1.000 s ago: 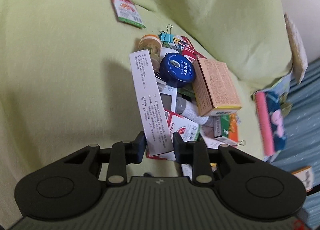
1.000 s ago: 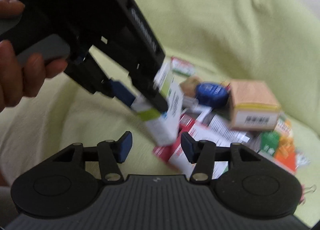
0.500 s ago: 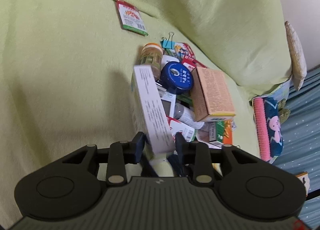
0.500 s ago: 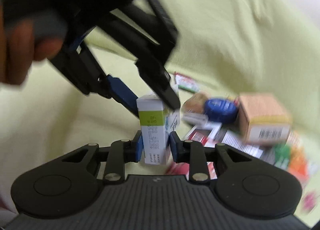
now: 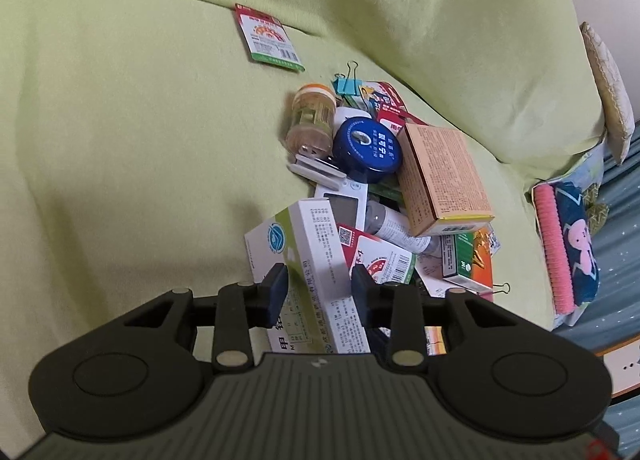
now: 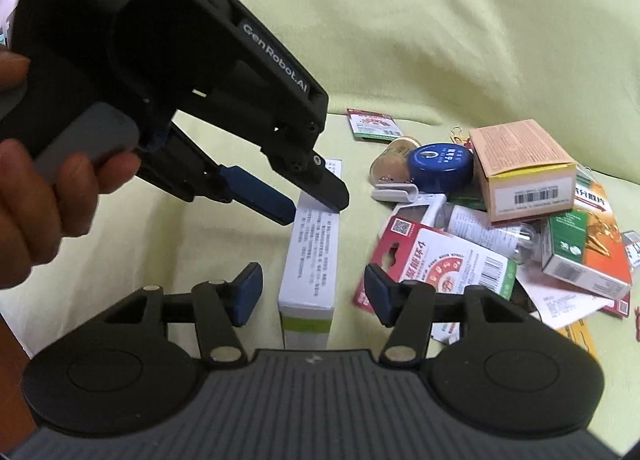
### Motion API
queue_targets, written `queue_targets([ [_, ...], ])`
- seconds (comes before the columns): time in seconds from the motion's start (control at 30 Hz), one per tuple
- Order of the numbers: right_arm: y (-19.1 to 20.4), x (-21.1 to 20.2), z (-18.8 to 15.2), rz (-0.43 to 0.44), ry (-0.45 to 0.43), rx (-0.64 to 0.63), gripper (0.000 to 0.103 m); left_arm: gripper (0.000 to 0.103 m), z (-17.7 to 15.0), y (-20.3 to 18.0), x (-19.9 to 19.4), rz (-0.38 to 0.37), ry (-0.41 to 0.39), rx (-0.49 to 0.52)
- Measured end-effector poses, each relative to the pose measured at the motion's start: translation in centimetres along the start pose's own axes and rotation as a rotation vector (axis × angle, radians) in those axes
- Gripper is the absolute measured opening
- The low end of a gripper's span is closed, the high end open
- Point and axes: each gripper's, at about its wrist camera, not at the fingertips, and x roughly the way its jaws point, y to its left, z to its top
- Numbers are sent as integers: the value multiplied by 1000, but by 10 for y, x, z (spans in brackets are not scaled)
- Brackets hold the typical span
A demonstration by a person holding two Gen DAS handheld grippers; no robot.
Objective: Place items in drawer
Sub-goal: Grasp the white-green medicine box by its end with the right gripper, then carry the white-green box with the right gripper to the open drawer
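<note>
Right wrist: right gripper (image 6: pixel 312 296) jaws apart, straddling white box (image 6: pixel 310 260).
Left gripper (image 6: pixel 316 200): jaws apart, box between.
Next: right closes, lifts.

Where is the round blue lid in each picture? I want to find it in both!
Left wrist view: the round blue lid sits near the middle, in the upper part of the pile, just left of the tan cardboard box.
Right wrist view: the same lid is right of centre, again just left of the tan box.
Shared landmark: the tan box, next to the lid in both views.
</note>
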Motion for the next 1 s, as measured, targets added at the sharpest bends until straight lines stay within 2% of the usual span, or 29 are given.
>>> queue_targets([
  [0.03, 0, 3, 2, 0, 10, -1, 44, 41, 0, -1, -1, 8, -2, 7],
  [0.07, 0, 6, 3, 0, 21, -1, 28, 41, 0, -2, -1, 14, -3, 12],
  [0.1, 0, 8, 4, -1, 30, 5, 22, 40, 0, -3, -2, 22, -4, 17],
  [0.33, -2, -3, 2, -4, 76, 77, 21, 40, -4, -7, -12, 68, -31, 32],
  [0.47, -15, -15, -5, 14, 102, 173, 21, 40, -14, -13, -23, 130, -61, 72],
  [0.63, -33, -31, -15, 40, 123, 283, 21, 40, -31, -21, -26, 201, -46, 96],
  [0.8, -37, -53, -21, 31, 102, 307, 21, 40, -51, -34, -27, 258, -26, 128],
  [1.0, -43, -80, -24, 11, 56, 320, 21, 40, -69, -50, -30, 293, -27, 155],
])
